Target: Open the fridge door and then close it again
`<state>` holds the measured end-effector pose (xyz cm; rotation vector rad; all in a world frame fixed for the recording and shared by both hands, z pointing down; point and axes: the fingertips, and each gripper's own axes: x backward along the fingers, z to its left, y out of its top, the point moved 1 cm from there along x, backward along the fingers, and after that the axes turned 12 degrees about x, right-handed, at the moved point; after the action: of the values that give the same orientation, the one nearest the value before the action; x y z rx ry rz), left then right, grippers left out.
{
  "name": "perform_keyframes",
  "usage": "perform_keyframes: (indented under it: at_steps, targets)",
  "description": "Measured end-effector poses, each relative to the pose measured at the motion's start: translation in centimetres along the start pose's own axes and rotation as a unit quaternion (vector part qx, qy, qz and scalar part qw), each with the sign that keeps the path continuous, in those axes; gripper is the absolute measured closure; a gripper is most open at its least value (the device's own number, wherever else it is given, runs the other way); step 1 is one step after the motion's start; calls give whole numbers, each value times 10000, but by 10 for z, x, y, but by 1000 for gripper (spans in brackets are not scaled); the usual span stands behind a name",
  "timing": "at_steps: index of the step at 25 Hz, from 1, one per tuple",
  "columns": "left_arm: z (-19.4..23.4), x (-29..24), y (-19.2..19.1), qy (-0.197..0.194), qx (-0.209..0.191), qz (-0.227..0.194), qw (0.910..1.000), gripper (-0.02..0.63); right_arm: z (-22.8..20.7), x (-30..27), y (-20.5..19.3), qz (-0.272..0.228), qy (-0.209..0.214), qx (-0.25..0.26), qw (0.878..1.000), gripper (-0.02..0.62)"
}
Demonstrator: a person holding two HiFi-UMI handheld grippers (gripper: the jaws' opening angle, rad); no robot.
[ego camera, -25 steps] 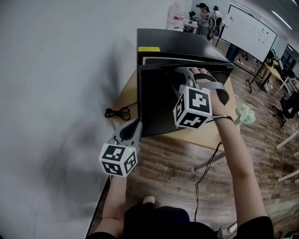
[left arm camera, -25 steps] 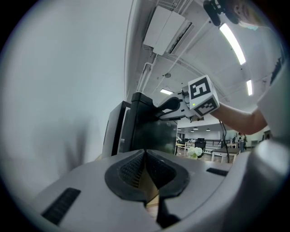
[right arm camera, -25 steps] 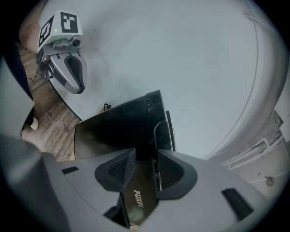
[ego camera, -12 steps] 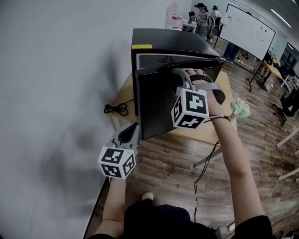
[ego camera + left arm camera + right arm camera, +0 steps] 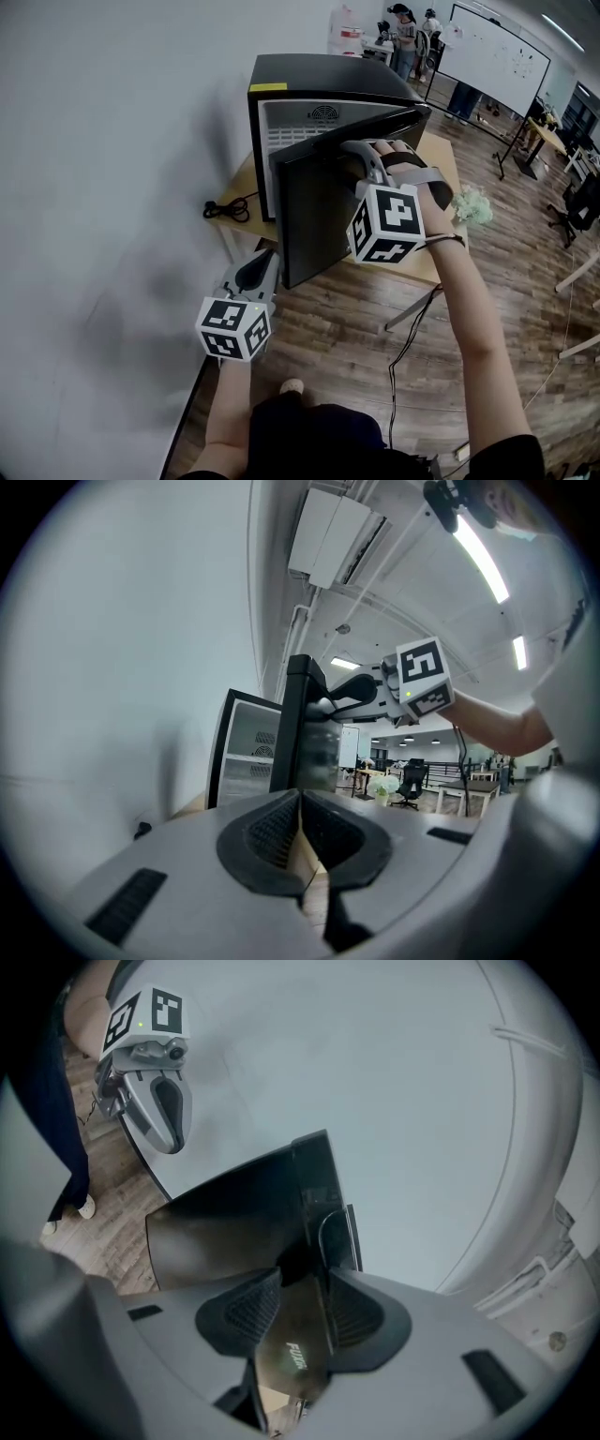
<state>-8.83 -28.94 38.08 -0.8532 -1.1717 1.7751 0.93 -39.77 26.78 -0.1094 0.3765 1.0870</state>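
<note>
A small black fridge (image 5: 323,80) stands on a wooden table (image 5: 439,164). Its door (image 5: 314,220) hangs partly open, and the white inside (image 5: 300,127) shows behind it. My right gripper (image 5: 361,155) is shut on the door's top edge. In the right gripper view the dark door edge (image 5: 314,1241) fills the gap between the right gripper's (image 5: 302,1302) pads. Those jaws have just been opening a little, with the door still between them. My left gripper (image 5: 267,255) hangs low at the left, shut and empty, short of the door. The left gripper (image 5: 300,803) points at the door's edge (image 5: 295,724).
A white wall runs along the left. A black power cable (image 5: 225,208) lies on the table beside the fridge, and another cable (image 5: 412,319) hangs to the wooden floor. A pale green bunch (image 5: 473,202) lies at the table's right. People (image 5: 408,33) and a whiteboard (image 5: 497,61) stand far behind.
The door has swung wider open, and the white inside now shows. My right gripper came along with the door's top edge. The left gripper drifted slightly.
</note>
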Motion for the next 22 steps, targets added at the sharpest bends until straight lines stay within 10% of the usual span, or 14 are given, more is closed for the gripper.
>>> perform_keyframes:
  at_steps: [22]
  targets:
    - [-84,12,-28,-84,22,-28,10000,595,38,89,-46,-298,-220,293,9989,462]
